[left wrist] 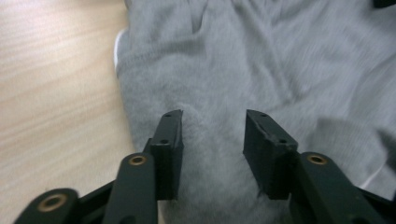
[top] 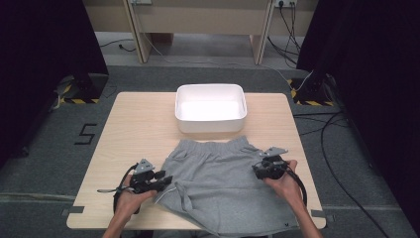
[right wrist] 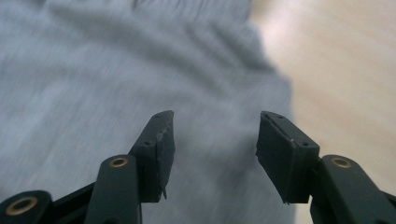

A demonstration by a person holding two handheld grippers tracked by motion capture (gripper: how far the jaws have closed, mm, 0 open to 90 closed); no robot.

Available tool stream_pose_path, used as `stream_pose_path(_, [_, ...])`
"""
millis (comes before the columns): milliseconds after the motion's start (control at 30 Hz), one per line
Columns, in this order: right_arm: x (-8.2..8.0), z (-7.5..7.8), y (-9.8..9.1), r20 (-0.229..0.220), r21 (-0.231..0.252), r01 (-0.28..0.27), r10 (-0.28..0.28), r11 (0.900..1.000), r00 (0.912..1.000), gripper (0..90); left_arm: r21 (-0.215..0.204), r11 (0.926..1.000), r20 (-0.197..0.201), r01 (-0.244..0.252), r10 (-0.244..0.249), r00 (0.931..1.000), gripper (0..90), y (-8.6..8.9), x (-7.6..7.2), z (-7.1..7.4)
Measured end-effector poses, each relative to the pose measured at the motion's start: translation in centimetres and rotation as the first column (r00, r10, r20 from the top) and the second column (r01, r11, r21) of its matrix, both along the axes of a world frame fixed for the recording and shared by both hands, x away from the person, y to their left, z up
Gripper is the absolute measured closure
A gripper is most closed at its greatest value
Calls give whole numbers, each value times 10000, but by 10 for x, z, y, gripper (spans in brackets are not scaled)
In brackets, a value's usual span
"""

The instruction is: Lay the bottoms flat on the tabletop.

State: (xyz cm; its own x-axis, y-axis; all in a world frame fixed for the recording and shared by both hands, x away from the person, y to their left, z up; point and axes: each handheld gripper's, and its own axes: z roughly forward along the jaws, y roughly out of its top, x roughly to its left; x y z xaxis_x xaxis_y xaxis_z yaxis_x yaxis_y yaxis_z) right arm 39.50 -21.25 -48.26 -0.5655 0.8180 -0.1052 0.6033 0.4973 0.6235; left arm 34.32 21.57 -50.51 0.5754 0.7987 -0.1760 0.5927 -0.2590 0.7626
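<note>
Shorts (top: 218, 178) lie below center of the tabletop (top: 133, 124); white tub (top: 211, 107) above holds nothing; left claw (left wrist: 212, 135) and right claw (right wrist: 215, 140) gape over fabric.

Parted fingers (left wrist: 170, 140) over grey shorts (left wrist: 261, 60)

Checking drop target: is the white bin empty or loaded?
Empty. The white bin shows a bare white floor; the grey shorts lie spread on the table outside it.

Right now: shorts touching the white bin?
Apart. High view: bare table shows between the grey shorts waistband and the white bin.
</note>
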Motion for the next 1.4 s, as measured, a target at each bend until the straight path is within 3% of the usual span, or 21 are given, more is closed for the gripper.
stream_pose_path(100, [-9, -11, -4, -281, -185, -55, 49, 9998, 9996, 462, 71, 10000, -244, 0, 1, 9997, 514, 0, -5, -5])
stream_pose_path(133, [-10, -12, -6, -296, 148, 107, -103, 9998, 9995, 461, -41, 10000, -264, -46, 45, 9996, 505, 1, -5, -7])
stream_pose_path(200, [-7, -13, -9, -445, 371, 248, -231, 9990, 9987, 458, -168, 9998, -316, -138, 132, 9994, 507, 1, -2, -8])
stream_pose_path(533, [10, -17, -19, -214, 789, 919, -905, 9926, 9957, 457, 553, 9977, 21, -402, 401, 9992, 528, -16, 24, -9])
stream_pose_path(767, [18, -17, -26, -95, 826, 1184, -1180, 9895, 9930, 454, 699, 9960, 25, -548, 547, 9985, 532, -23, 45, -8])
stream_pose_path(833, [19, -17, -25, -91, 678, 1252, -1249, 9898, 9921, 446, 575, 9967, -66, -571, 576, 9983, 513, -24, 47, -6])
stream_pose_path(967, [16, -14, -21, 28, 419, 1032, -1034, 9938, 9946, 433, 62, 9973, -59, -726, 726, 9973, 445, -24, 39, 4])
stream_pose_path(1033, [11, -11, -20, 21, 530, 942, -945, 9941, 9955, 430, -222, 9965, -33, -802, 801, 9968, 431, -25, 35, 10])
stream_pose_path(1267, [4, -6, -21, 174, 662, 797, -810, 9946, 9966, 429, -470, 9983, -450, 332, -353, 9984, 447, -32, 11, 16])
stream_pose_path(1400, [2, -6, -24, 134, 713, 816, -828, 9941, 9965, 429, -1236, 9908, -685, 552, -640, 9956, 493, -24, -11, 14])
